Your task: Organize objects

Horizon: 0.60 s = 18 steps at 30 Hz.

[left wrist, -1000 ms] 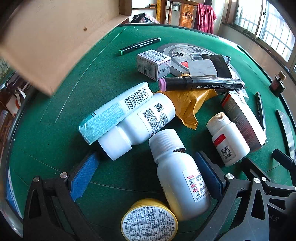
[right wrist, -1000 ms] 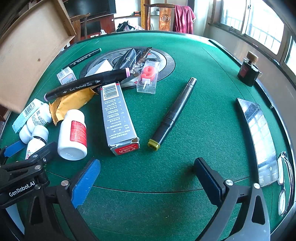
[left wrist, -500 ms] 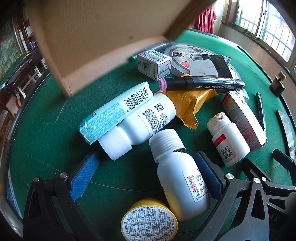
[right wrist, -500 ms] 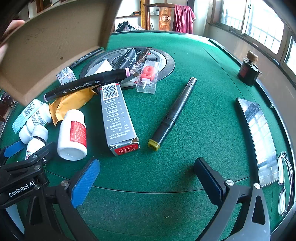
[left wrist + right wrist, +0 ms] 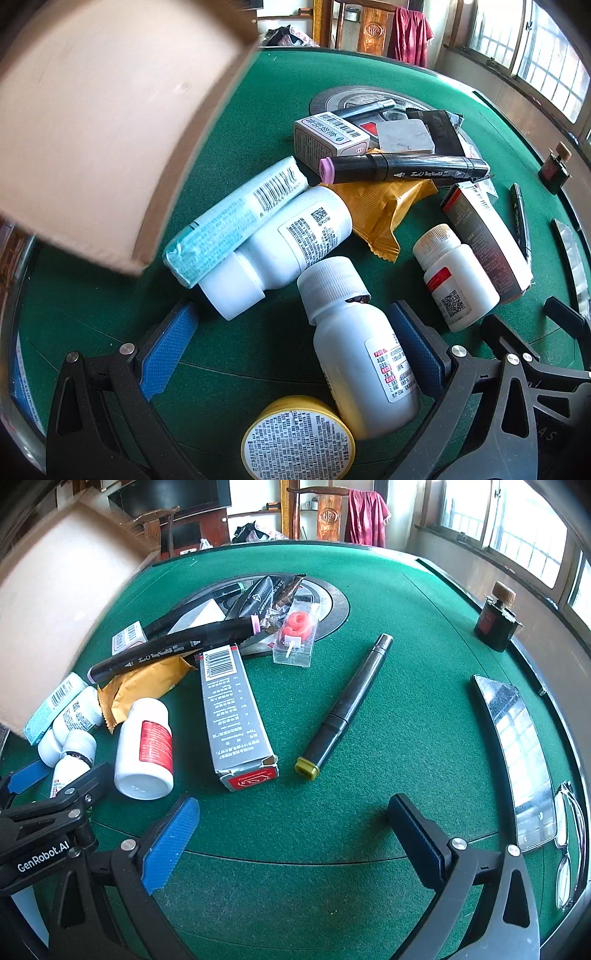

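Left wrist view: the left gripper (image 5: 291, 336) is spread wide around a lying white pill bottle (image 5: 360, 354) on the green table (image 5: 280, 81); a blurred cardboard box (image 5: 99, 122) hangs over the left edge.

Right wrist view: the right gripper (image 5: 291, 834) is spread and empty, near a black marker (image 5: 347, 705) mid-table.

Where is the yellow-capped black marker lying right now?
In the right wrist view, the yellow-capped marker lies alone on the green felt, just right of the grey carton and ahead of the open right claw.

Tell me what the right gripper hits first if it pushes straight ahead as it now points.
Likely the black marker with the yellow end, lying on the green felt table ahead of the open right gripper; depth is uncertain.
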Each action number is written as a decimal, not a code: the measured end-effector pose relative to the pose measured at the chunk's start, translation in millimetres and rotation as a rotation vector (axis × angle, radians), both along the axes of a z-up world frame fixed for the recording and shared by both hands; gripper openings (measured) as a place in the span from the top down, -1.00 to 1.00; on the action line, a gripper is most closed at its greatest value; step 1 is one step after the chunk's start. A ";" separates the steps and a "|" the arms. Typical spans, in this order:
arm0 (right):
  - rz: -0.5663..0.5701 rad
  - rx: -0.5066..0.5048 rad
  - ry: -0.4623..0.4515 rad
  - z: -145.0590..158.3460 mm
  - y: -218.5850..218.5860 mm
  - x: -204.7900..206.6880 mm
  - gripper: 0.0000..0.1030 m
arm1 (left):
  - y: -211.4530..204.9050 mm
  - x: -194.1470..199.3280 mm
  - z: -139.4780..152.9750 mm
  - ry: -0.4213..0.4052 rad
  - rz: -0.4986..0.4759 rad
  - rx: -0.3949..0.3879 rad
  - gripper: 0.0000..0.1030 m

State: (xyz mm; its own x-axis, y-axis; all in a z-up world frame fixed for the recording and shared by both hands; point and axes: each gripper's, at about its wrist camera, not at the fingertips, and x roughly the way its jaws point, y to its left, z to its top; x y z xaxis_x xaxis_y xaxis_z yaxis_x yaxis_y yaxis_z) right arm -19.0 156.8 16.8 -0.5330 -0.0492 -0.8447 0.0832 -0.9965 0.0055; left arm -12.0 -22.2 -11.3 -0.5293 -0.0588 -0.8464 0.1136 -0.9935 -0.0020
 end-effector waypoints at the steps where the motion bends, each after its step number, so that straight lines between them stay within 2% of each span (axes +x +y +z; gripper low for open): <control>1: 0.000 0.000 0.000 0.0 0.0 0.0 -0.98 | 0.0 0.0 -0.2 0.000 0.000 0.000 -0.99; 18: -0.001 0.000 0.000 0.7 -0.7 0.0 -0.98 | -0.8 2.2 0.3 0.000 0.001 -0.001 -0.99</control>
State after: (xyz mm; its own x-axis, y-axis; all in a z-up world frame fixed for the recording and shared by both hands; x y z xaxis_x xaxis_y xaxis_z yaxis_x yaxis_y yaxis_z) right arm -19.0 156.1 17.5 -0.5328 -0.0484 -0.8449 0.0821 -0.9966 0.0054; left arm -9.8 -23.1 -11.0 -0.5296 -0.0601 -0.8461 0.1146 -0.9934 -0.0012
